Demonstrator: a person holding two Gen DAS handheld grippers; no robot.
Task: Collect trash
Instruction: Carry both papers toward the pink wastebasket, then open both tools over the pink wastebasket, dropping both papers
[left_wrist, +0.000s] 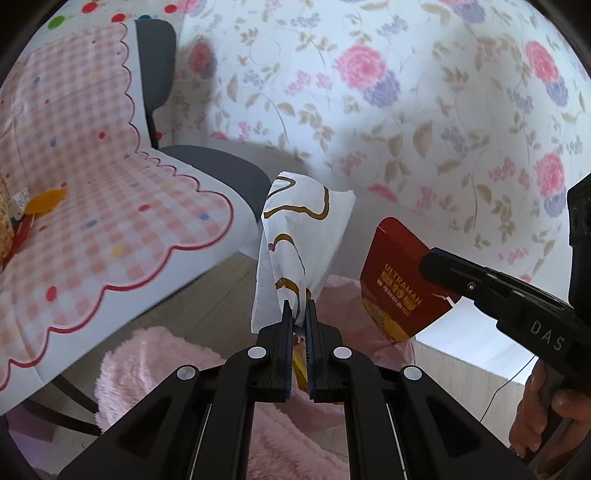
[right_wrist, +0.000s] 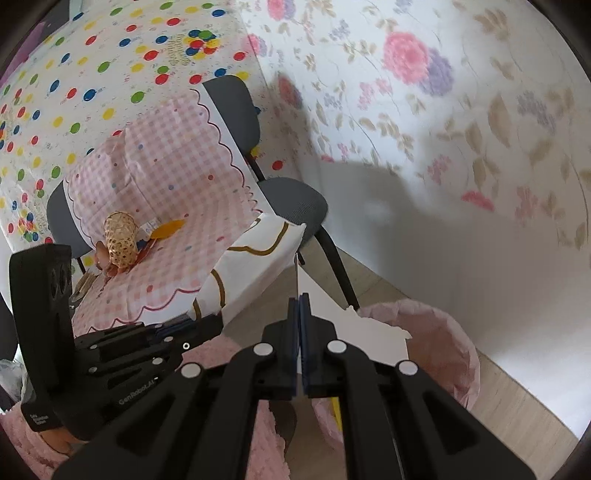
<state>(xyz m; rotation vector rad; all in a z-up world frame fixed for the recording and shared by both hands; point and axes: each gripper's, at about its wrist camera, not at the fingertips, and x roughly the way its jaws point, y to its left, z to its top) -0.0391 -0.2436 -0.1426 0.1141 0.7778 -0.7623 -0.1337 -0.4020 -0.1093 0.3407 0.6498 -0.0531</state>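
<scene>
Left wrist view: a white wrapper with brown looping lines (left_wrist: 301, 243) stands up out of the left gripper (left_wrist: 299, 317), whose two fingers are pressed together on its lower edge. To its right, the right gripper (left_wrist: 439, 266) pinches a torn red Ultraman packet (left_wrist: 393, 273) by its side, the packet's long axis tilted up and to the left. Both pieces hang over the pink-lined trash bin (left_wrist: 347, 295), which sits directly below and just beyond the fingertips; the wrapper's long axis runs nearly upright, so letting go should drop it straight down. The red packet looks the nearer of the two to the bin's middle, though the fisheye makes that hard to judge.

From the right wrist view the right gripper (right_wrist: 299, 306) shows its jaws together on the packet's thin edge (right_wrist: 296, 280), with the bin's pink liner (right_wrist: 443, 332) open below and to the right.

Under the bin lies a fluffy pink rug (left_wrist: 155, 354) on a pale wood floor (left_wrist: 207, 295). A table with a pink gingham cloth (left_wrist: 92, 184) holds a woven basket (right_wrist: 120, 240) and more scraps (right_wrist: 162, 227). A grey chair (right_wrist: 291, 199) stands against the floral sheet (left_wrist: 406, 110).
</scene>
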